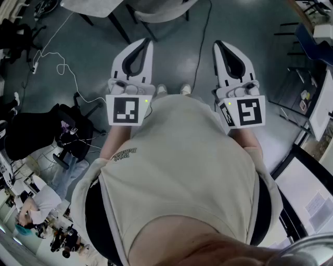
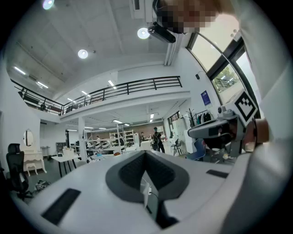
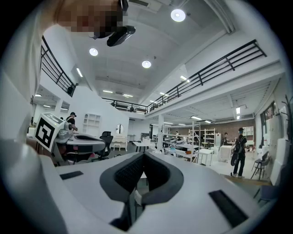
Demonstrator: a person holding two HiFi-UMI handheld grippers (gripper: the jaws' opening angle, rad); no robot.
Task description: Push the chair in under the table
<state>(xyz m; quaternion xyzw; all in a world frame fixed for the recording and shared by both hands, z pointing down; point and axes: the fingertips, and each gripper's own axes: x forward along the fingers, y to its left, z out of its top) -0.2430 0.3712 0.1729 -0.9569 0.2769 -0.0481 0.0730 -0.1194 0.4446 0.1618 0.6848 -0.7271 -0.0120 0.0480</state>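
Note:
In the head view both grippers are held level in front of my body, side by side over the grey floor. My left gripper (image 1: 148,42) is shut with nothing in it, and so is my right gripper (image 1: 218,45). Beyond them, at the top edge, a grey chair (image 1: 161,14) stands beside a white table (image 1: 91,6) with black legs; neither gripper touches them. The left gripper view shows its jaws closed together (image 2: 146,154), with the right gripper (image 2: 215,131) off to the side. In the right gripper view the jaws (image 3: 144,156) are also closed, facing an open hall.
A black office chair (image 1: 73,130) stands at my left, with a white cable (image 1: 57,67) looping over the floor. A dark cable (image 1: 200,52) runs between the grippers. Desks and black frames (image 1: 312,98) line the right side. Seated people (image 1: 36,208) are at lower left.

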